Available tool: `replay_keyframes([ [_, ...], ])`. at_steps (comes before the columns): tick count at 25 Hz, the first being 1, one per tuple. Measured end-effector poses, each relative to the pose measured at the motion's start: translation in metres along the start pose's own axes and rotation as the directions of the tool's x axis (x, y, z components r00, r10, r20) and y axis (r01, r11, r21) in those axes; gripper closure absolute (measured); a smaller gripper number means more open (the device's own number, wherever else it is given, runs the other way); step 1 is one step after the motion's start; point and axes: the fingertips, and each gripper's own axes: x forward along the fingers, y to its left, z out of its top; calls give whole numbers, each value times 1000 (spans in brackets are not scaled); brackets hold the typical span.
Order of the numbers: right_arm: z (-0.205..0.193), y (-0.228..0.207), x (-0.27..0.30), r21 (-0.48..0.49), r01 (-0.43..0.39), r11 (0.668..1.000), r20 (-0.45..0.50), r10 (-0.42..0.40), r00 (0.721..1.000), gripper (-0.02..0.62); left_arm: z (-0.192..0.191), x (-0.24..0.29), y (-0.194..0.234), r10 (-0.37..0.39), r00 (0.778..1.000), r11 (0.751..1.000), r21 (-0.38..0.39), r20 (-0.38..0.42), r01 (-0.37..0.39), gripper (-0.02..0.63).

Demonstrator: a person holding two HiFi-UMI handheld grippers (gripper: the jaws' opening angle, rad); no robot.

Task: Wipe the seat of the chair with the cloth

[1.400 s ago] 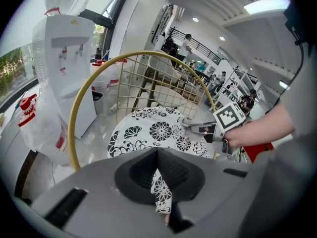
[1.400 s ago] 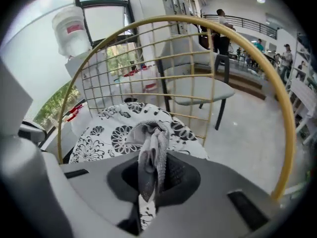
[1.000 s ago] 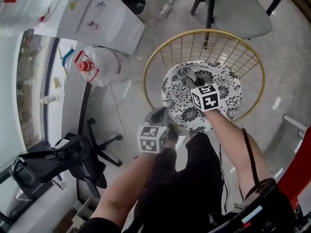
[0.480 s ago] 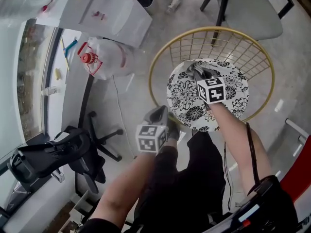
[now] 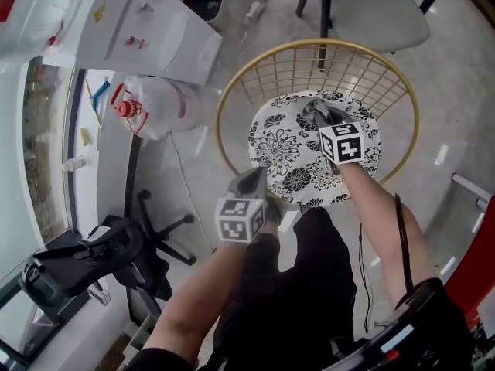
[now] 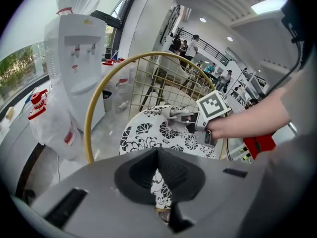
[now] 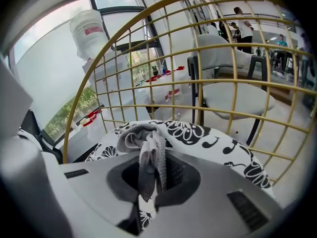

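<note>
My right gripper (image 5: 319, 116), clamped on the cloth (image 7: 142, 139), has slid from 11 toward 12 o'clock on the seat (image 5: 280, 144), so wiping looks underway; my left gripper (image 5: 252, 181) hangs closed and empty at 7.

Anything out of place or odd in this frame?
Nothing wrong at the chair: right gripper holds the cloth on the seat, left gripper shut, empty. Only what looks like a bottle lies on the floor beyond it.

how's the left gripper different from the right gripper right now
The right gripper is clamped on the gray cloth; the left gripper has nothing between its jaws. The right gripper is over the patterned seat; the left gripper is held short of it, beside its near edge. Both are shut.
</note>
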Motion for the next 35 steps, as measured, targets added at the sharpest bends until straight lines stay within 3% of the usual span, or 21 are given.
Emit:
replay_keyframes([
  [21,-30,-112,-84,93,205,974,-12,-204,979,572,18,9,-54,-54,999,995,79,-5,55,598],
  [30,-16,-95,-140,93,200,975,29,-203,979,572,50,-28,-69,-77,995,993,98,63,71,598],
  [35,16,-74,-173,119,179,977,112,-192,975,572,81,-52,-78,-113,985,985,145,133,94,598],
])
